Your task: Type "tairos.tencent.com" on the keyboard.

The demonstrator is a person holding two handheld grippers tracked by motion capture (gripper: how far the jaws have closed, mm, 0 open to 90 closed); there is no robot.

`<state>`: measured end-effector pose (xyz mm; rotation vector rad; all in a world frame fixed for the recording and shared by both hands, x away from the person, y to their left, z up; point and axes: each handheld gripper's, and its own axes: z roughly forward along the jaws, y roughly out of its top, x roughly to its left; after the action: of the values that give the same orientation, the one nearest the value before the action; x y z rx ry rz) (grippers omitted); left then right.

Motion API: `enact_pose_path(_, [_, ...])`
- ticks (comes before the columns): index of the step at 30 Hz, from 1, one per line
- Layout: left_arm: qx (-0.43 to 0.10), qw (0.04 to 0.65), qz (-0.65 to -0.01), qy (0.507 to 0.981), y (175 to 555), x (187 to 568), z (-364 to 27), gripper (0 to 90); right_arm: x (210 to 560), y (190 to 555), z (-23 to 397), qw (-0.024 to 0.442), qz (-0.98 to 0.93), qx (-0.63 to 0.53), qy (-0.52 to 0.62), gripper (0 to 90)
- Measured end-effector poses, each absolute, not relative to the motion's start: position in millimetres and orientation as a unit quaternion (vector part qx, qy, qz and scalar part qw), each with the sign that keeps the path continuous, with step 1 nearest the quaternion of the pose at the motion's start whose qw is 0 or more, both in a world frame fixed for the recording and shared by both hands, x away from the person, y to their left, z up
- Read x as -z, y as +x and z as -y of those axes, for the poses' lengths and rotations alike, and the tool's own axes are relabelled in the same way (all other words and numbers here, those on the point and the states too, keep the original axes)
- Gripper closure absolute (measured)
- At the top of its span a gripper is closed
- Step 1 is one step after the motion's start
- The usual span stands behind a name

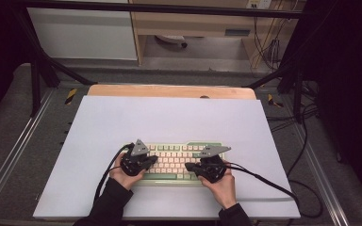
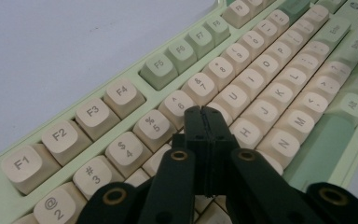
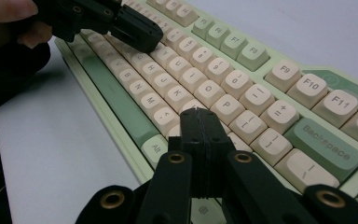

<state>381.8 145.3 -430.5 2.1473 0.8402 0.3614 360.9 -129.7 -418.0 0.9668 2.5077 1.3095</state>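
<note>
Black and matte, the jaws of the left gripper (image 2: 203, 111) were pressed flat together with nothing between them, their tip over the cream keys around the G and the Y; whether it touched a key I could not tell. The right gripper (image 3: 199, 113) was closed the same way, empty, its tip above the keys below the P, near the right end of the letter rows. Both hung over the keyboard (image 1: 169, 162), which lay near the front middle of the white sheet (image 1: 122, 122). The keyboard had a pale green case, rounded cream keys with grey lettering, and darker green function keys, space bar and Backspace. The smooth sheet covered a wooden tabletop (image 1: 169, 91). Beyond stood a dark metal frame (image 1: 37, 66), grey floor and loose cables (image 1: 306, 141).
</note>
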Motion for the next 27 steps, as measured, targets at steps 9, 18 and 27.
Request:
enact_pose_path(9, [-0.142,0.406,-0.332,0.84,378.4,423.2,-151.4,89.9,416.8,360.5,130.4,0.077,-0.836,-0.439,0.321,90.0])
enact_pose_path(18, [-0.143,0.415,-0.331,0.835,373.4,416.8,-159.4,89.8,417.0,360.7,130.6,0.077,-0.837,-0.438,0.32,90.0])
enact_pose_path(27, [-0.145,0.415,-0.34,0.832,371.2,416.4,-172.0,89.8,417.0,360.2,130.5,0.076,-0.837,-0.436,0.321,90.0])
